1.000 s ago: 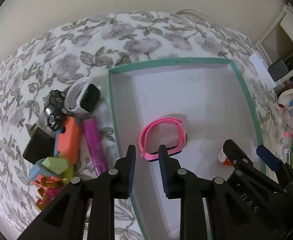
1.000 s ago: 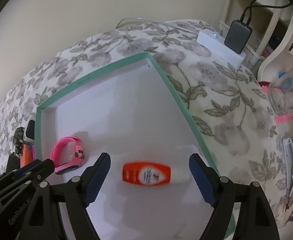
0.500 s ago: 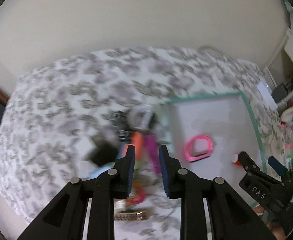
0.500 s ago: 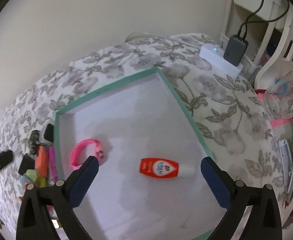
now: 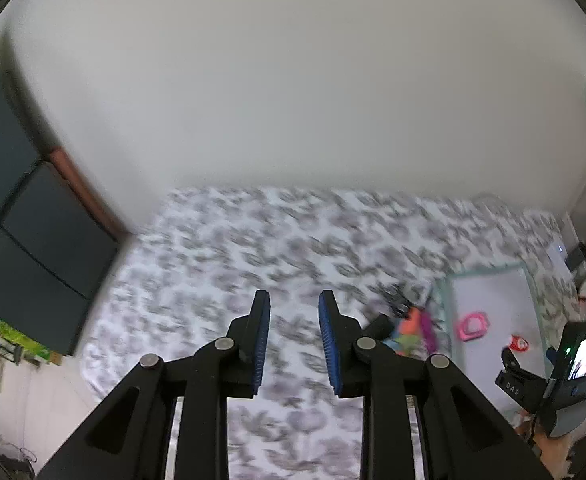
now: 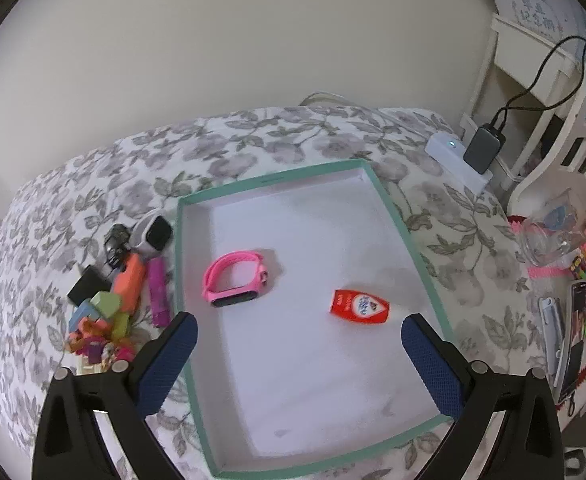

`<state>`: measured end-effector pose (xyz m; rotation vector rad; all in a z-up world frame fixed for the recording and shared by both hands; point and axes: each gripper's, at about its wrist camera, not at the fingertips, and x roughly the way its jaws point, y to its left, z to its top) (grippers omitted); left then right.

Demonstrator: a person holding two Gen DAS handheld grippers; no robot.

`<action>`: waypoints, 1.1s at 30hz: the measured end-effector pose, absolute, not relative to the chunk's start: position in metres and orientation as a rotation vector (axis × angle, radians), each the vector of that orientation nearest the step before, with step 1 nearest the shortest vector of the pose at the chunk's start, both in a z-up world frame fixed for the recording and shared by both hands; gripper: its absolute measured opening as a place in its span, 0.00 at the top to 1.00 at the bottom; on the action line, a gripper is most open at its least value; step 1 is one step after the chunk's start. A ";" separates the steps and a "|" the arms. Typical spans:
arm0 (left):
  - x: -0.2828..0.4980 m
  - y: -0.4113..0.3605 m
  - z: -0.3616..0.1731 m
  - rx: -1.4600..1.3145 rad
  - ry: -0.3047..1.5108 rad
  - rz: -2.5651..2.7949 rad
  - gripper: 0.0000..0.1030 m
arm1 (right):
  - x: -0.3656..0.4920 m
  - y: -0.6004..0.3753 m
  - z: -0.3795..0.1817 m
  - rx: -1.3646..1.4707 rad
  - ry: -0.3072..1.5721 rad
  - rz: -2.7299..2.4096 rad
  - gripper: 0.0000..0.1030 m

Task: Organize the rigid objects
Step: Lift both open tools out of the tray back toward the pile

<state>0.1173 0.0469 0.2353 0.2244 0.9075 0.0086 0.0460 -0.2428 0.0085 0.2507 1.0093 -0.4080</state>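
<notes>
Blue-padded right tool [image 6: 299, 354]: jaws wide apart, empty, above the tray [image 6: 397, 216]. Bottle [image 6: 359, 307] just ahead of its right finger; pink band [image 6: 235, 278] ahead-left, both inside the tray. Left tool [image 5: 294, 330]: narrow gap, just widening, nothing between, over bare bedspread [image 5: 213, 264]. Toy pile [image 6: 113, 292] left of the tray.

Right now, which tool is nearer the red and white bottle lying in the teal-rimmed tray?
Right. The right tool hangs open just above the red and white bottle in the teal-rimmed tray; the left tool is raised over bare bedspread, well off to the tray's side.
</notes>
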 end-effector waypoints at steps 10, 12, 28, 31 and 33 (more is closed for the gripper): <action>0.082 0.078 0.281 0.059 0.841 0.023 0.63 | 0.035 -0.227 0.015 0.248 0.991 -0.378 0.00; 0.080 0.066 0.268 -0.020 0.854 -0.039 0.59 | 0.034 -0.226 0.018 0.259 0.983 -0.362 0.00; 0.091 -0.015 0.056 0.012 1.120 0.071 0.51 | 0.033 -0.242 0.015 0.364 0.963 -0.333 0.00; 0.091 0.010 0.027 0.021 1.144 0.158 0.49 | 0.040 -0.227 0.009 0.352 0.979 -0.285 0.00; 0.089 0.026 0.017 0.015 1.155 0.186 0.35 | 0.044 -0.211 0.004 0.347 0.994 -0.242 0.00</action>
